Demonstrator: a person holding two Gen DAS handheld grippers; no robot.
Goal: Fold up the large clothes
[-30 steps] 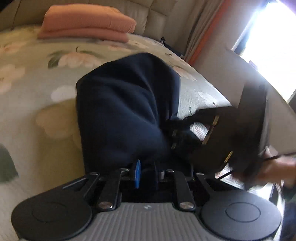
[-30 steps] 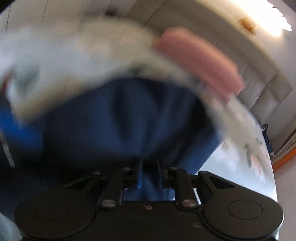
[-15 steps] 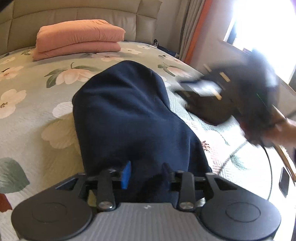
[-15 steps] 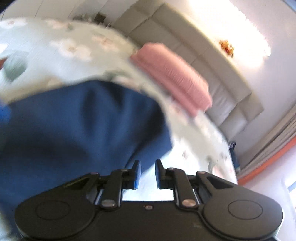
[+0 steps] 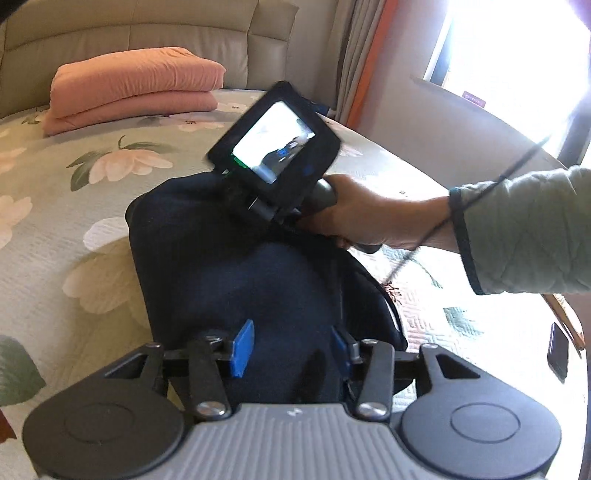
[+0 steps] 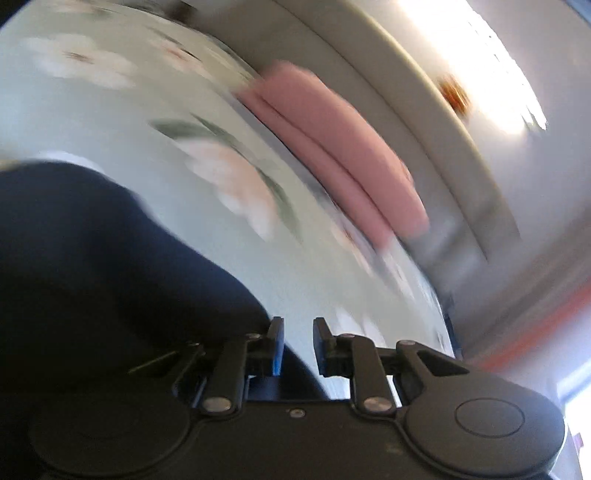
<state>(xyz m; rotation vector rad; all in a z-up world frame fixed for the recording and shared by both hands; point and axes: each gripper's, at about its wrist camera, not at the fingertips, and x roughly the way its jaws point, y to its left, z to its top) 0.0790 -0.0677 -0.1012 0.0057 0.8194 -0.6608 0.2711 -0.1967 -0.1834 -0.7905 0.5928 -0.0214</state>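
A folded navy garment (image 5: 229,266) lies on the flowered bedspread (image 5: 55,221). My left gripper (image 5: 291,343) hovers over its near end. Its jaws are opening, and the blue pads (image 5: 242,347) stand apart over the cloth without pressing it. In the left wrist view the back screen of the right gripper (image 5: 275,142) shows over the garment's far end, held by a hand (image 5: 362,218); its fingertips are hidden there. The right wrist view is blurred. In it my right gripper (image 6: 298,336) has a narrow gap with nothing in it, just off the edge of the navy garment (image 6: 92,258).
A folded pink blanket (image 5: 129,88) (image 6: 332,147) lies by the padded headboard (image 5: 147,33). A dark phone (image 5: 557,347) rests near the bed's right edge. Curtains and a bright window stand at the right. A green quilted sleeve (image 5: 524,229) and a cable cross that side.
The left jaws spread and let go of the navy cloth. The right gripper swung in from the right to the garment's far end, so the garment slid left in its own view.
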